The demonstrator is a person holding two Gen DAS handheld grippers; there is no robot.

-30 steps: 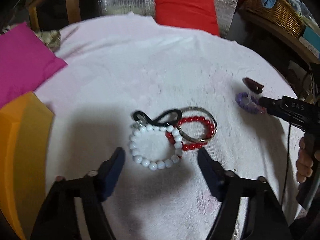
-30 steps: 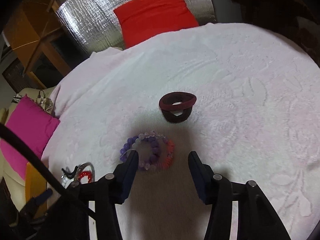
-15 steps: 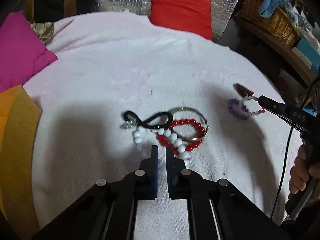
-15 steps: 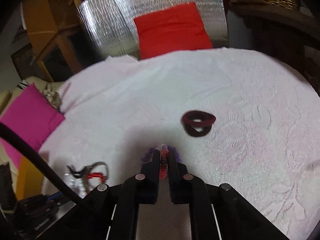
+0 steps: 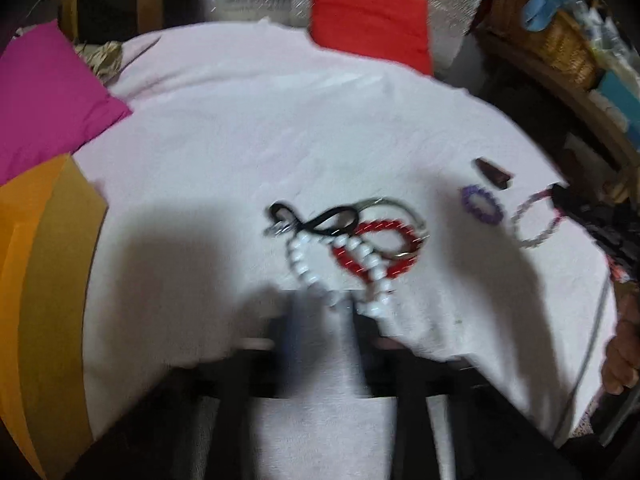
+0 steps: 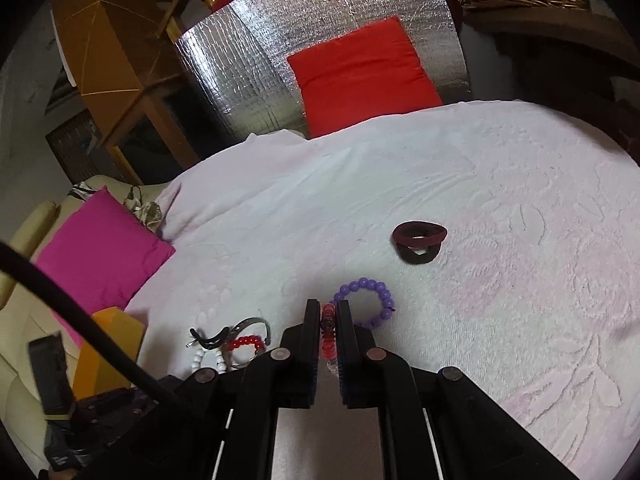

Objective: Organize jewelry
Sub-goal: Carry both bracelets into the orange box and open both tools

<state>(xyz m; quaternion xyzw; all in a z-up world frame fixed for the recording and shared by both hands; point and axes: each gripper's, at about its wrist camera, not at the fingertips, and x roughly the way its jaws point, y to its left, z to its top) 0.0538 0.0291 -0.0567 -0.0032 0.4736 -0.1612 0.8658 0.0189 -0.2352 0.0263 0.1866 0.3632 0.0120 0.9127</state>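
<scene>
The left wrist view is blurred. My left gripper [image 5: 324, 332] hangs over the near end of a white bead bracelet [image 5: 304, 264]. Its jaws are opening, the nearest beads lie between the tips, and the pads do not press on them. The white bracelet overlaps a red bead bracelet [image 5: 380, 226], a silver bangle [image 5: 404, 206] and a black looped band [image 5: 316, 220]. My right gripper [image 6: 328, 309] is shut on a pink and red bead bracelet [image 6: 328, 332] and holds it above the cloth. That bracelet also hangs as a loop [image 5: 536, 220] in the left view. A purple bead bracelet [image 6: 366, 300] and a dark maroon band [image 6: 418, 240] lie on the cloth.
A white embossed cloth [image 6: 500, 220] covers the round table. A magenta cushion [image 5: 48, 96] and an orange box [image 5: 40, 280] are at the left. A red cushion [image 5: 368, 20] against silver foil stands behind. A wicker basket [image 5: 560, 40] sits far right. A person's hand [image 5: 624, 360] grips the right tool.
The left jaws shut on the white bracelet's near side, then parted again, leaving it squeezed long. The right jaws shut on the pink-red bracelet and lifted it away from the purple one.
</scene>
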